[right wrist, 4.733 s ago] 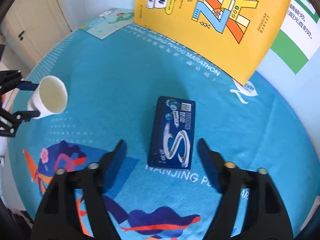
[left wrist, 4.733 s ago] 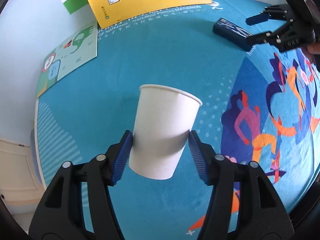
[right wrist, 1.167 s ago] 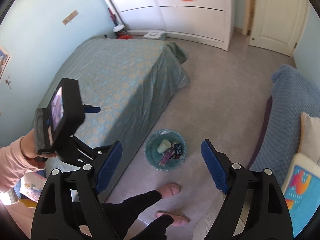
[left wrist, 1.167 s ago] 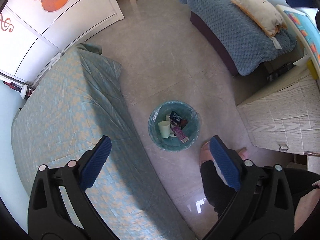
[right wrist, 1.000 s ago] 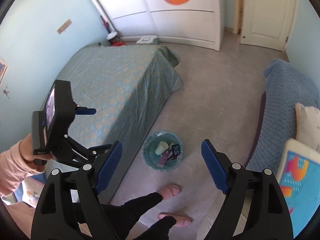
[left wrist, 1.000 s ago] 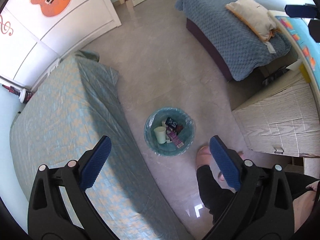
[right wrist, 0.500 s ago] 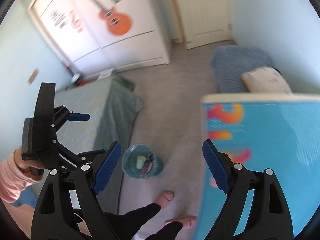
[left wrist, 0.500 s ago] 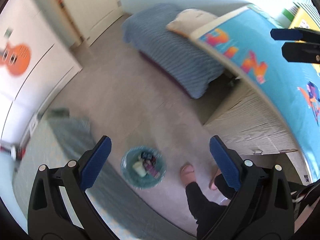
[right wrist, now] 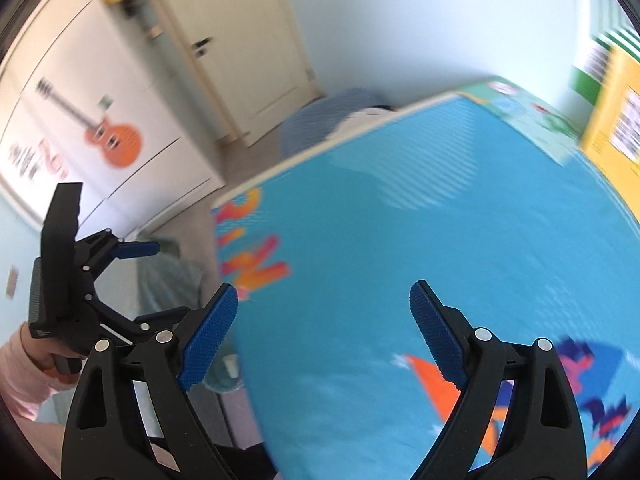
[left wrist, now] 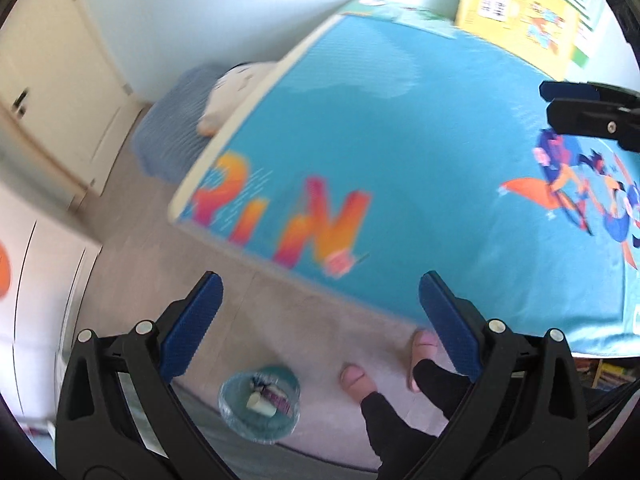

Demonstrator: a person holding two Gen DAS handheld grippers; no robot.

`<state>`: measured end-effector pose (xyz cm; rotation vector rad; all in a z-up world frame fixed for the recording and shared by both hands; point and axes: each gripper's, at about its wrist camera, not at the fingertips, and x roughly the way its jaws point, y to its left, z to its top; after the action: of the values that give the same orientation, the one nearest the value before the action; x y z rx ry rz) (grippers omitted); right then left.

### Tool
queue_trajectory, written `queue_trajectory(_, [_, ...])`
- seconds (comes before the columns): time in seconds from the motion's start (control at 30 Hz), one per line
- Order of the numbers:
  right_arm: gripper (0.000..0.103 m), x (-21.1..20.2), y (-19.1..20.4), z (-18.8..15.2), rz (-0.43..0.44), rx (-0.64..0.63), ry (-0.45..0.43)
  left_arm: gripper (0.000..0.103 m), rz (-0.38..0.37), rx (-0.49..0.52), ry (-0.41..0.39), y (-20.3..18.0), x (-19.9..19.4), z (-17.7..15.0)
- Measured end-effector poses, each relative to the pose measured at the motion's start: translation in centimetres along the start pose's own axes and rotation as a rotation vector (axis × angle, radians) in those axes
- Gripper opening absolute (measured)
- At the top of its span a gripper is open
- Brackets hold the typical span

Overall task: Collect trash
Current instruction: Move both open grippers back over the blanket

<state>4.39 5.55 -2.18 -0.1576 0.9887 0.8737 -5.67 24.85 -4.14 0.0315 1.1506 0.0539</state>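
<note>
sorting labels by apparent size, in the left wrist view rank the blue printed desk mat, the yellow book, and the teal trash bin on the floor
1. Blue printed desk mat, by far the largest.
2. Yellow book.
3. Teal trash bin, though it sits far below the camera, so this is apparent size only.

Left gripper (left wrist: pixel 320 304): matt black plastic arms w/ small shiny metal rivets; pads (left wrist: pixel 192 324) are blue rubber-like, fine ribbed texture. Right gripper (right wrist: pixel 324 328) the same: black matt plastic, blue ribbed pads (right wrist: pixel 436 338), jaws opening, nothing between them.

Table mat (left wrist: pixel 420 152): turquoise, matt, looks like soft cloth or foam w/ printed colours; table edge (left wrist: pixel 240 104) cream, smooth.

Trash bin (left wrist: pixel 260 408): thin translucent blue-green plastic, slightly glossy; paper cup (left wrist: pixel 260 403) inside, white, matt.

Floor (left wrist: pixel 280 320): grey, smooth, approx. stone or tile look.

Yellow book (left wrist: pixel 516 24): paper cover, a bit glossy.

Sleeve (right wrist: pixel 20 380): pink soft cloth.
</note>
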Motion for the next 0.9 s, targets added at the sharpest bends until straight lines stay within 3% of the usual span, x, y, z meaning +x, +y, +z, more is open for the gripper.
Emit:
queue_trajectory(0.6, [0.089, -9.1, -17.0, -9.0, -0.299, 0.27, -0.094, 0.096, -0.128, 0.265, -0.066, -17.7, 3.0, 9.3])
queue_trajectory(0.9, [0.089, -11.5, -23.5, -13.3, -0.367, 0.341, -0.12, 0.096, -0.18, 0.299, -0.057, -24.4, 5.3, 12.4])
